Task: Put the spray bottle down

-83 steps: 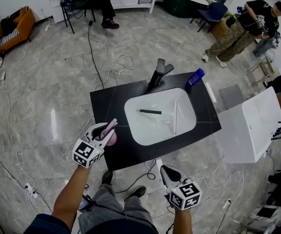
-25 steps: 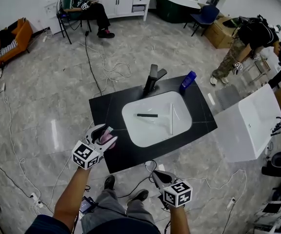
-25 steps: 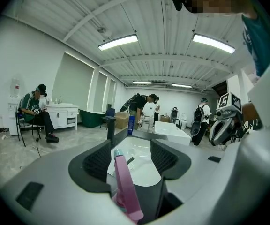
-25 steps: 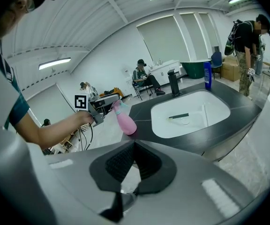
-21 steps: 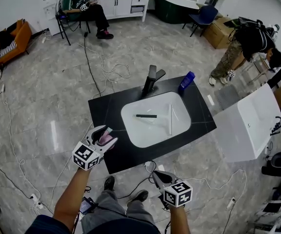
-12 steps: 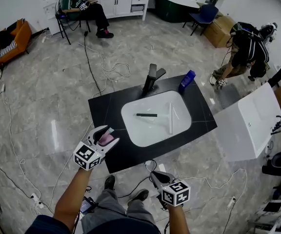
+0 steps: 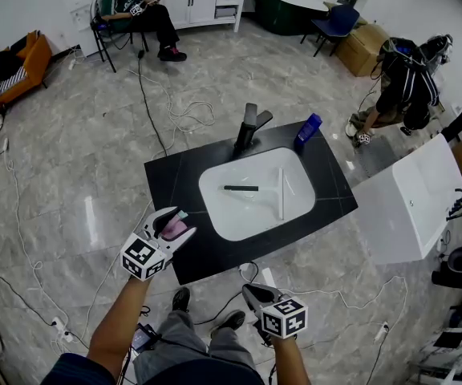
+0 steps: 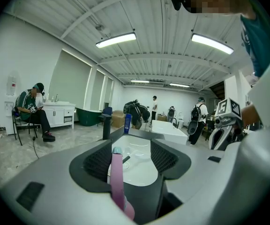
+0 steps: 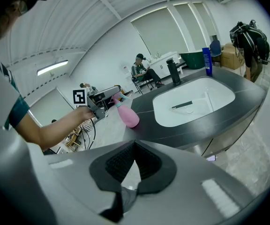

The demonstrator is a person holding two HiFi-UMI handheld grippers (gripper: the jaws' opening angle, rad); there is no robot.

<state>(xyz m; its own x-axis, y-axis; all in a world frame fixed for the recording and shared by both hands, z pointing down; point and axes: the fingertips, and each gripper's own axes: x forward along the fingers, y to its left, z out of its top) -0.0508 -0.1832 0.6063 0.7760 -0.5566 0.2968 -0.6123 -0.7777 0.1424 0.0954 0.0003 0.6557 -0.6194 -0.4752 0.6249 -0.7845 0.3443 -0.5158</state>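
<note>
Head view has your left gripper [image 7: 179, 221] at lower left, clamped around the pink spray bottle [image 7: 174, 228]. It sits right over the left edge of the black counter [image 7: 207, 257], with the white sink [image 7: 255, 215] just toward frame centre.

In the left gripper view the jaws are partway apart. The bottle's neck runs up along the left one and its fat body sits low between them. So the long axis lies along the jaws, with the teal nozzle pointing away from you toward the sink. It's tipped over, not upright.

The right gripper view shows the bottle's base down at the near corner of the counter. I honestly can't tell whether it's touching or a hair above.

Your right gripper [image 7: 253, 293] is at the bottom of the frame, off the counter and well apart from the bottle. Its jaws are pinched together on nothing, so this one's all left hand.

My guess is you need to stand the bottle on its base and bring it further in from that edge before you let go. That close to the lip, it looks like it could tip off onto the floor.
</note>
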